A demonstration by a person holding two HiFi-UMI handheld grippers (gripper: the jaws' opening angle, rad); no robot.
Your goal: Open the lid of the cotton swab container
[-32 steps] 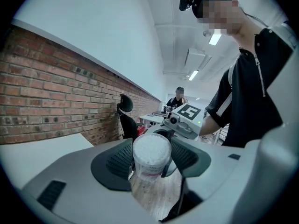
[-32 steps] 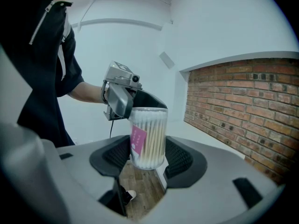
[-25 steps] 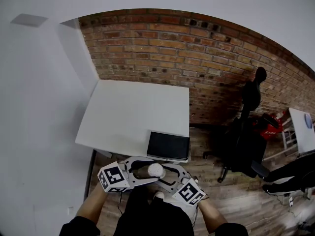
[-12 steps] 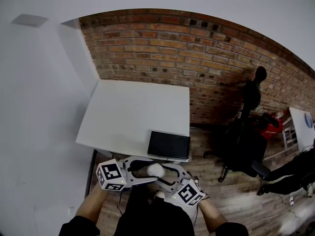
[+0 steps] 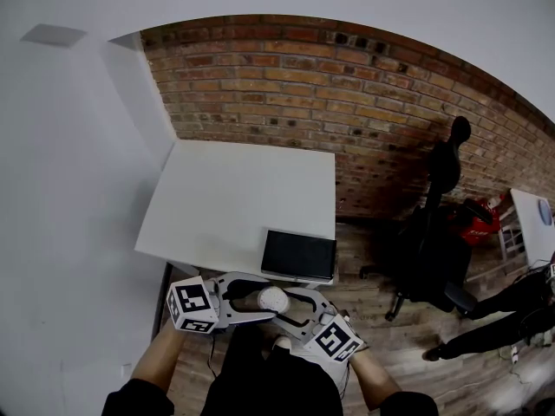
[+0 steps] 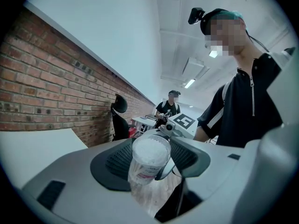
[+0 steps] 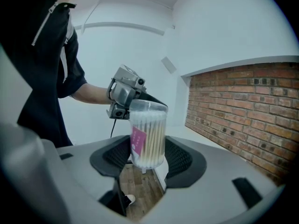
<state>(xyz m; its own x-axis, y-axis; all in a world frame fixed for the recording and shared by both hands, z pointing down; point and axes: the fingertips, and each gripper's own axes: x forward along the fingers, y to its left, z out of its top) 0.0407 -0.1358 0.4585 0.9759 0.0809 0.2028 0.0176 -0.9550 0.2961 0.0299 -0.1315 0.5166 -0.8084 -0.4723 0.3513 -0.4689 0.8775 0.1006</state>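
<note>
- two grippers are held close together low in the head view, in front of the person's body and above a wooden floor [image 5: 381,345].
- between them one cotton swab container [image 5: 273,298] is carried in the air, just beside the near edge of a white table [image 5: 225,206].
- the right gripper [image 5: 290,310] is clenched on the clear body of the container; its pads are pressed on both sides, and the swabs are seen upright inside.
- the left gripper [image 5: 253,302] is closed wide on the upper end, where the lid [image 7: 148,107] is seated on the container.
- a flat black object [image 5: 298,256] is laid on the near right corner of the table.
- a brick wall [image 5: 347,102] is seen behind the table, and a black office chair [image 5: 438,232] is stood at the right.
</note>
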